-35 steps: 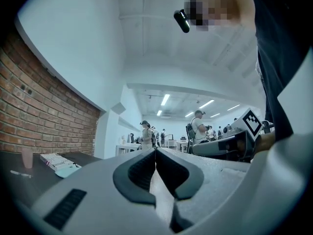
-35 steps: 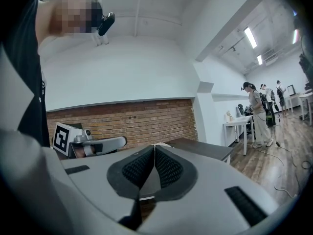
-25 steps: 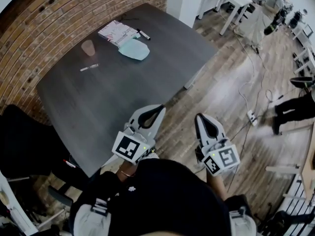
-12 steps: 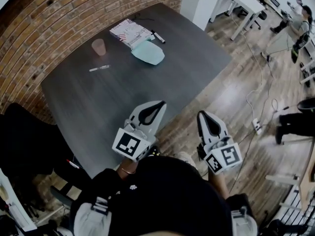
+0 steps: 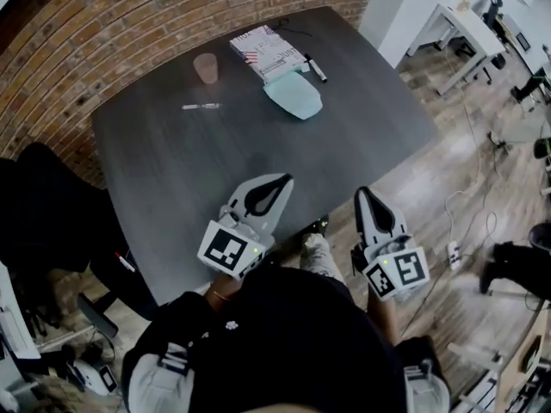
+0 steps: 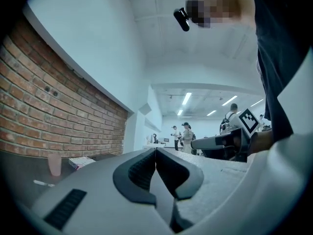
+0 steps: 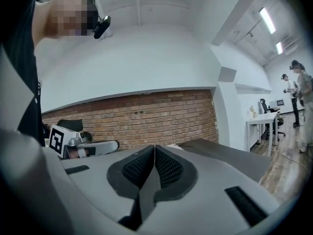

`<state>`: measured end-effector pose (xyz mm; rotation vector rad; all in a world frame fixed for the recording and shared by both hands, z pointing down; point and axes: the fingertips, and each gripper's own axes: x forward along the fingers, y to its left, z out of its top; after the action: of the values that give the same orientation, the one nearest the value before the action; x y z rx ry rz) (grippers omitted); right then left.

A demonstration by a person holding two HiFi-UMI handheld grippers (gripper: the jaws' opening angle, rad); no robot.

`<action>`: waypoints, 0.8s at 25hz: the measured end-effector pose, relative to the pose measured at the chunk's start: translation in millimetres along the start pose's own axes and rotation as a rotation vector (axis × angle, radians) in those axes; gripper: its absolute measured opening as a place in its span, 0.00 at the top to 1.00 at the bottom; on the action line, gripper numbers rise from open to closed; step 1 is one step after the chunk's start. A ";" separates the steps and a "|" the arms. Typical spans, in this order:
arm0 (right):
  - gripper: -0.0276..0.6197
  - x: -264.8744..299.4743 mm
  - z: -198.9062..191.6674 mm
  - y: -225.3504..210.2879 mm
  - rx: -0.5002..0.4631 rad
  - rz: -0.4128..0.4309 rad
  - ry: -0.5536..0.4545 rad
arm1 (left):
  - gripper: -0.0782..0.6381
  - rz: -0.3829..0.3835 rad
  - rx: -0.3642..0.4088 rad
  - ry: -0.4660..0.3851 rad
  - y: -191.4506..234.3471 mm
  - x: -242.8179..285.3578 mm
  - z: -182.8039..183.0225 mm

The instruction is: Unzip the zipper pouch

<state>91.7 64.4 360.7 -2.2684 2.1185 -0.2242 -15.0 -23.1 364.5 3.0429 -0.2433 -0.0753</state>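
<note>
The zipper pouch (image 5: 294, 96), pale teal, lies flat on the dark table (image 5: 172, 179), close to the far corner by the brick wall (image 5: 103, 50). Its long axis seems to run slantwise, from the booklet (image 5: 268, 52) that it touches toward the table's right edge. I cannot make out the zipper or which end carries the pull.

A black marker (image 5: 316, 68) lies just beside the pouch on the right-edge side. A pink cup (image 5: 206, 67) stands upright a little further along the wall edge, and a white pen (image 5: 201, 107) lies near it, apart from the pouch.

From there to the near edge there is only bare tabletop. My left claw (image 5: 281, 180) is held above that near edge, and its jaws are pressed fully together with nothing between them (image 6: 155, 151). From its own view I see the cup (image 6: 54, 164) and the booklet (image 6: 80, 161) low at the left.

My right claw (image 5: 363, 193) is also closed and empty (image 7: 154, 148). It sits just off the table's near edge, over the wooden floor (image 5: 465, 188). Both claws point level toward the far side, well apart from the pouch and touching nothing. A dark chair (image 5: 43, 222) stands at the table's left corner.
</note>
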 end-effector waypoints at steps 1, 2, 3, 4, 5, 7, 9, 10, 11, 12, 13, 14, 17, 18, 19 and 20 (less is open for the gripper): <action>0.95 9.7 1.3 -3.7 -0.001 0.021 0.001 | 0.88 0.024 0.003 -0.002 6.8 2.7 0.7; 0.95 18.8 2.4 -7.3 -0.001 0.042 0.002 | 0.88 0.047 0.006 -0.004 13.1 5.2 1.2; 0.95 27.5 3.1 -11.1 -0.001 0.062 0.004 | 0.88 0.069 0.008 -0.003 18.9 7.5 1.3; 0.95 36.3 3.8 -15.7 -0.002 0.079 0.007 | 0.88 0.091 0.009 0.000 24.8 10.1 1.1; 0.95 45.6 5.1 -20.9 -0.003 0.094 0.009 | 0.88 0.111 0.010 0.003 31.0 13.6 1.2; 0.95 66.1 9.8 -31.9 -0.006 0.126 0.016 | 0.88 0.152 0.009 0.006 44.5 22.1 2.5; 0.95 86.9 14.4 -42.2 -0.006 0.166 0.027 | 0.88 0.199 0.003 0.014 57.8 31.0 2.5; 0.95 96.6 15.9 -47.6 -0.007 0.187 0.034 | 0.88 0.222 0.001 0.020 63.4 35.8 1.7; 0.95 105.3 16.8 -53.3 -0.008 0.205 0.040 | 0.88 0.242 0.000 0.023 68.0 40.9 0.7; 0.95 113.2 17.6 -59.1 -0.010 0.219 0.045 | 0.88 0.260 0.000 0.025 71.8 46.2 -0.2; 0.95 120.6 18.6 -64.9 -0.012 0.232 0.049 | 0.88 0.276 0.000 0.025 75.3 51.5 -0.9; 0.95 127.9 19.6 -70.5 -0.014 0.245 0.054 | 0.88 0.292 0.000 0.026 78.6 56.4 -1.4; 0.94 149.1 20.9 -85.4 -0.016 0.289 0.070 | 0.88 0.342 -0.005 0.035 88.6 69.6 -3.7; 0.94 155.7 20.5 -90.3 -0.017 0.303 0.077 | 0.88 0.357 -0.007 0.039 91.7 73.7 -4.9; 0.94 161.9 19.8 -95.4 -0.019 0.314 0.084 | 0.88 0.372 -0.009 0.043 94.7 77.8 -6.3; 0.94 167.8 19.1 -100.8 -0.020 0.324 0.091 | 0.88 0.388 -0.012 0.047 97.5 81.8 -7.5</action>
<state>204.4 -96.6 368.1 -1.9174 2.5008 -0.3006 50.8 -131.5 377.5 2.9183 -0.8152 0.0212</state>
